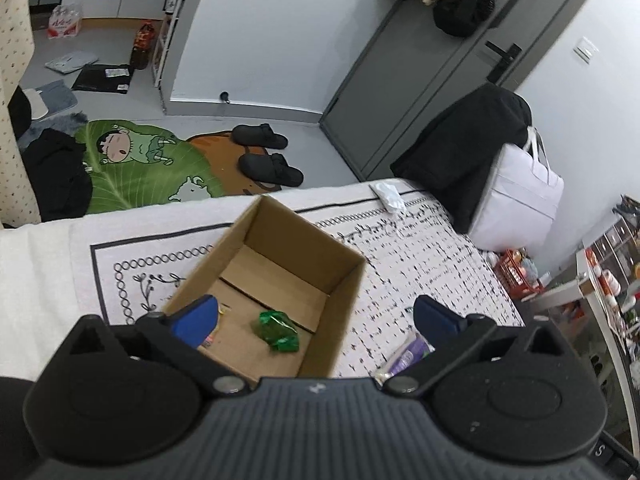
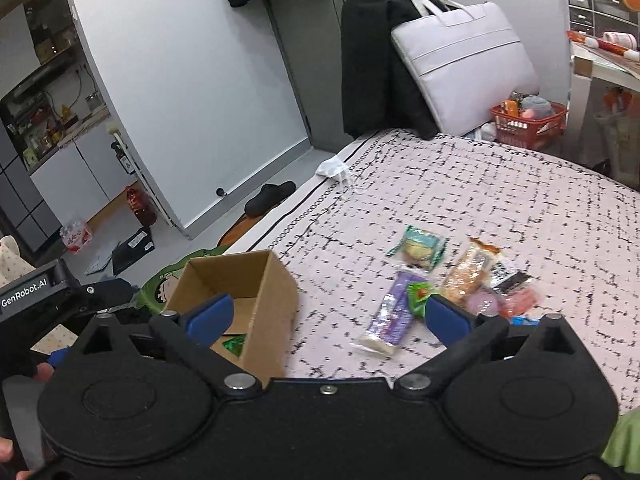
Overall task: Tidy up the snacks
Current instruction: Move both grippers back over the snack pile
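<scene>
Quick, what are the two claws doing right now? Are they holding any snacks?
Left claw: open, holding nothing, above the cardboard box.
Right claw: open, holding nothing, between the box and the purple snack packet.

the only clearly readable text is "genrobot.ai", in white letters on the black body of the left gripper [image 2: 38,296], which shows at the 9 o'clock edge of the right wrist view. the pack of water bottles [image 1: 64,22] on the floor, at 11 o'clock in the left wrist view, carries red printed characters too blurred to read. the black flat box [image 1: 105,77] near it has a white label whose print is too small to make out. the snack wrappers [image 2: 460,280] on the bed, at 3 o'clock in the right wrist view, bear print that is blurred and unreadable.
</scene>
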A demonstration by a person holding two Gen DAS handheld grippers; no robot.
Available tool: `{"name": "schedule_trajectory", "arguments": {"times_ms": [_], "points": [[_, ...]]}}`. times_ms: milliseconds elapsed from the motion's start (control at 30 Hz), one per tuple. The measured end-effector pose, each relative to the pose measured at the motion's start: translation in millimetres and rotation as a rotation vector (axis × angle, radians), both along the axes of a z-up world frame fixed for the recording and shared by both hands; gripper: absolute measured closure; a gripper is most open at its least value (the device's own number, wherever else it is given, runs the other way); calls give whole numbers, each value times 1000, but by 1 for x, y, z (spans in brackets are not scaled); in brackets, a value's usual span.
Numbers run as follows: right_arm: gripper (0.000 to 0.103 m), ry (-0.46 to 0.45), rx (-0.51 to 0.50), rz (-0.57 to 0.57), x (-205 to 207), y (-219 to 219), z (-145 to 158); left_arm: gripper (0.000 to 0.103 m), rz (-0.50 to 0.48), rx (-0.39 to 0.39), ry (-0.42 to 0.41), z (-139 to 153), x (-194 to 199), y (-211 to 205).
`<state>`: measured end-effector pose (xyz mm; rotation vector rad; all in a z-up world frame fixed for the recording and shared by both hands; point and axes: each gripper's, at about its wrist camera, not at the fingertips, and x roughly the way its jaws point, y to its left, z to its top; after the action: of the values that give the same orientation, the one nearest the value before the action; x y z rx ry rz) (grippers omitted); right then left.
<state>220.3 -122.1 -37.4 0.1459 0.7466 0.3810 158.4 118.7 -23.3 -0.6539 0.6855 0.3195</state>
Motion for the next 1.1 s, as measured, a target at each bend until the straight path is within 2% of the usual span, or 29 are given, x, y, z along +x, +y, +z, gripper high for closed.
{"name": "schedule_trajectory", "arguments": {"times_ms": [167,367,667,800,967,1100], "points": [[0,-6,9,-18,0,-28,-3,0,-11,9,18,-3,1,-19],[0,-10,17,-29,1,-62,-7,0,-45,56,37,-2,4,-48],[0,9,34,-84,5,-112,-17,0,-143,117,50,-1,19,-101],[0,75,65,-154,11,-134,-33,0,-176,126,67,-6,26,-122],[0,178,206,-214,20,-163,-51,0,-203,126,75,-15,34,-142],[1,200,195,-248,25,-171,-61,0,-230,117,94,-26,45,-157]]}}
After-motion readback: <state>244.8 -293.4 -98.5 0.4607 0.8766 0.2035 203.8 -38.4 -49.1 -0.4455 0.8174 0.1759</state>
